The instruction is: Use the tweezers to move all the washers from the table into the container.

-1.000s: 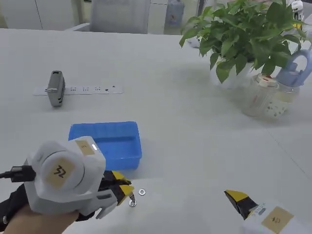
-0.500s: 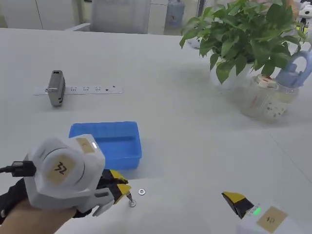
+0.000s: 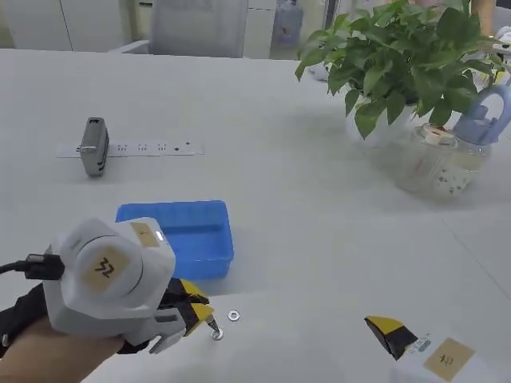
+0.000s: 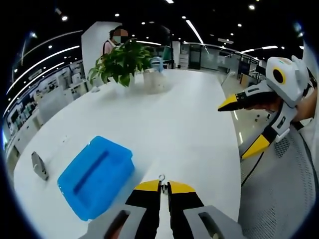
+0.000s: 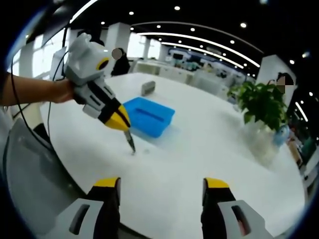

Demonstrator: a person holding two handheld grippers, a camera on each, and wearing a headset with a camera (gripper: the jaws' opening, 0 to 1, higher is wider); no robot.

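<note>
Blue container (image 3: 180, 231) is parked near two washers (image 3: 233, 316) on the table (image 3: 335, 239), tweezers (image 5: 129, 141) are clamped in the left gripper's (image 4: 164, 186) jaws with tips at one washer, pinching or not can't be told, right gripper (image 5: 162, 186) is held wide open.

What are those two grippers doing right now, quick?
The left gripper is closed on the tweezers.
The right gripper is open, holding nothing.
</note>
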